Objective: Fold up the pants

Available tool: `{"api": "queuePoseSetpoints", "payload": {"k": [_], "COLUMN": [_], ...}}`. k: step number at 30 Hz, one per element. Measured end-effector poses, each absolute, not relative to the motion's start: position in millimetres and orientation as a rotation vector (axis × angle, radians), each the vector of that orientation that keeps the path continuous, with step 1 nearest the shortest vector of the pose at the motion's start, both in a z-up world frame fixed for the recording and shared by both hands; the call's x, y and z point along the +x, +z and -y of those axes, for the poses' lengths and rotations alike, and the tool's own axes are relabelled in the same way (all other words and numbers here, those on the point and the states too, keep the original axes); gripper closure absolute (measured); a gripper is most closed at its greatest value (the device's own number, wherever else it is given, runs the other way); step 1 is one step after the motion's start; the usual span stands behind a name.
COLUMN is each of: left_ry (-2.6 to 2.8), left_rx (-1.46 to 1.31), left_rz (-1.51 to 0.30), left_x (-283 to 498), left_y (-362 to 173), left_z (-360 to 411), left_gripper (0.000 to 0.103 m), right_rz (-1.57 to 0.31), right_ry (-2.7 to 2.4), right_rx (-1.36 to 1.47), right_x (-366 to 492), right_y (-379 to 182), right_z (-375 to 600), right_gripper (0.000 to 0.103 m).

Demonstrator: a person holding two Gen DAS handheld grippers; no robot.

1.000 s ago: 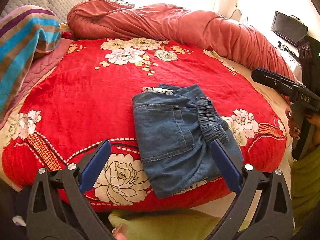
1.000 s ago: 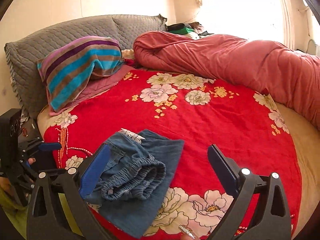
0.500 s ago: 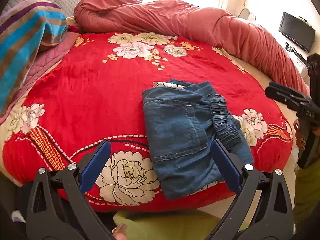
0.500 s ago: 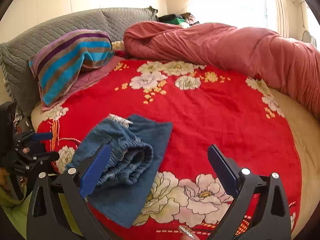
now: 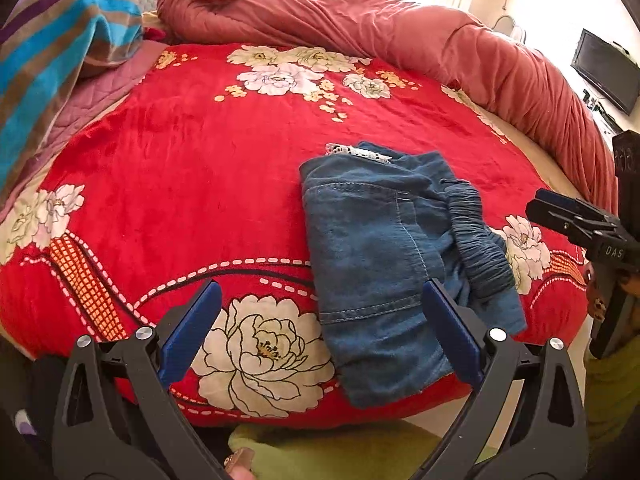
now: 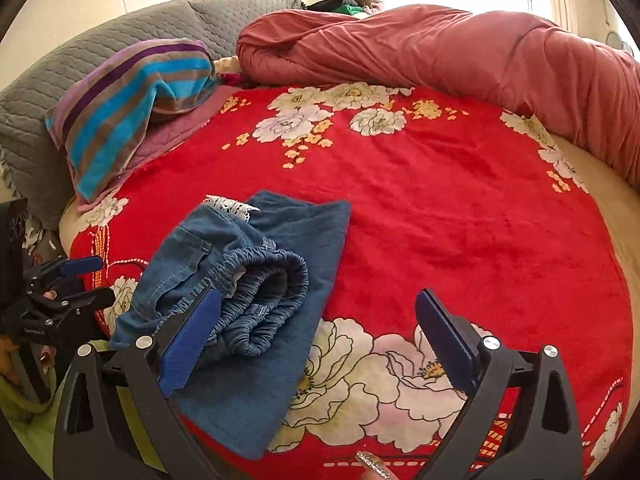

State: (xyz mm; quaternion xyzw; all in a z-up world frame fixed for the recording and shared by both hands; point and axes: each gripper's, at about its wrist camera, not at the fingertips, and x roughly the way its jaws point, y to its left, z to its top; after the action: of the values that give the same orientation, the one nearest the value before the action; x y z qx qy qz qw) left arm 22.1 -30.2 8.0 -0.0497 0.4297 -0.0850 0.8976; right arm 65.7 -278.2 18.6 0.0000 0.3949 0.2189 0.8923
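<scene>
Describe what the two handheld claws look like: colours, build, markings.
Both the left claw and right claw share one build: matte black triangular-cutout frames, silver round bolts, flat ribbed blue fingers. White lettering "DAS" marks the right one's side. No cables show.

Home bedroom, floral bedspread (image 6: 440, 208), pillows (image 6: 132, 100), rolled duvet (image 6: 440, 52)

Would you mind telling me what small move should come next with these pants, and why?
Probably ease the right hand-held gripper forward to press the bunched elastic waistband flat. The denim pants already lie folded on the red blanket, both grippers are open and empty, and only that waistband bulges up.
</scene>
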Motion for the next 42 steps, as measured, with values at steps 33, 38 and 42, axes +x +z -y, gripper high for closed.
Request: {"api": "queuePoseSetpoints", "payload": {"k": [33, 38, 42], "left_ry": [-0.319, -0.314, -0.310], "left_rx": [-0.213, -0.210, -0.204], "left_rz": [-0.979, -0.949, -0.904], "left_x": [75, 74, 82], "left_y": [-28, -15, 3], "left_z": [64, 63, 61], "left_gripper": [0.062, 0.068, 0.069], "right_rz": [-0.937, -0.832, -0.779], "right_ry": [0.664, 0.684, 0.705], "right_rx": [0.065, -0.013, -0.052], "right_x": [88, 77, 81], "right_y": [-32, -6, 10], "right_z": [240, 230, 224], "right_gripper": [0.072, 0.082, 0.082]}}
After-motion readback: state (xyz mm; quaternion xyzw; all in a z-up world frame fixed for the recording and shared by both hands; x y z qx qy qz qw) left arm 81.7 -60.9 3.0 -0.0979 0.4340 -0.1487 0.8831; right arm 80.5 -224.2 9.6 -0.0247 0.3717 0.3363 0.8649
